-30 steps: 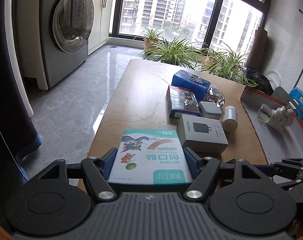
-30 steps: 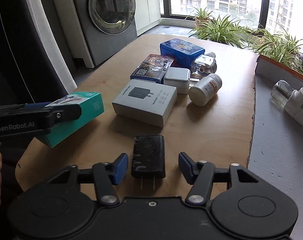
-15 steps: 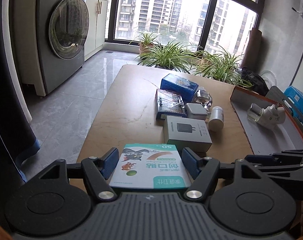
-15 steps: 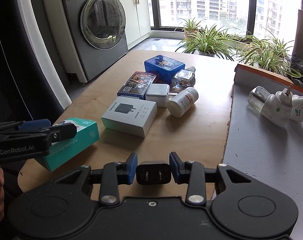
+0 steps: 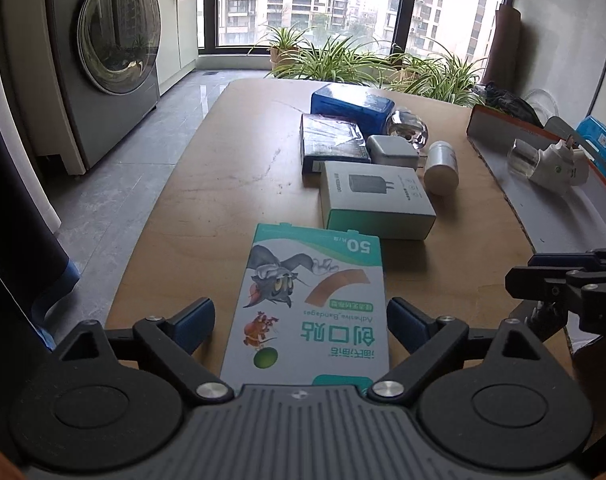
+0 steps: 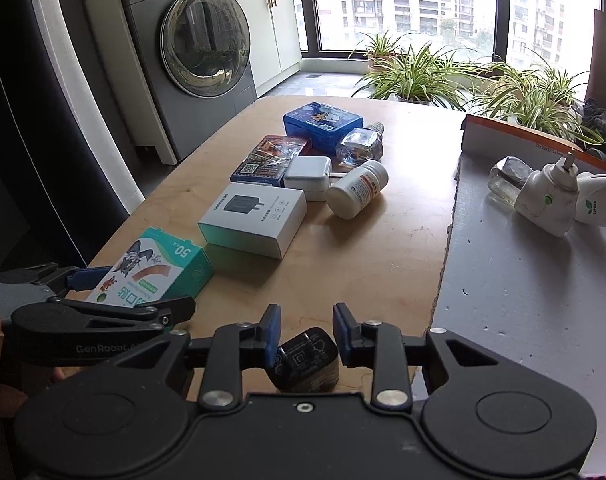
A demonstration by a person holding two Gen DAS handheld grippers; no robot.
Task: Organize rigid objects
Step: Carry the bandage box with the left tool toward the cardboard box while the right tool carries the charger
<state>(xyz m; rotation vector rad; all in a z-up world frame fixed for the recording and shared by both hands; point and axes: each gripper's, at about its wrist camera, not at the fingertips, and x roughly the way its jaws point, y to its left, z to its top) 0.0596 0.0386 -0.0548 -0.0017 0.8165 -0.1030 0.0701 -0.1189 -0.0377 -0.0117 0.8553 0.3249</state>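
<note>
Left gripper [image 5: 299, 320] jaws opening, pads clear of bandage box [image 5: 309, 312] lying on table [image 5: 239, 152]; long axis points toward charger box [image 5: 377, 204]. Right gripper [image 6: 307, 334] clamps black charger [image 6: 305, 362], nearer grey tray [image 6: 535, 280].

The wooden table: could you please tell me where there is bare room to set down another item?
The wooden table is bare between the white pill bottle and the grey foam board, and along its left edge beside the card box. The middle row, from blue tin to bandage box, is crowded.
</note>
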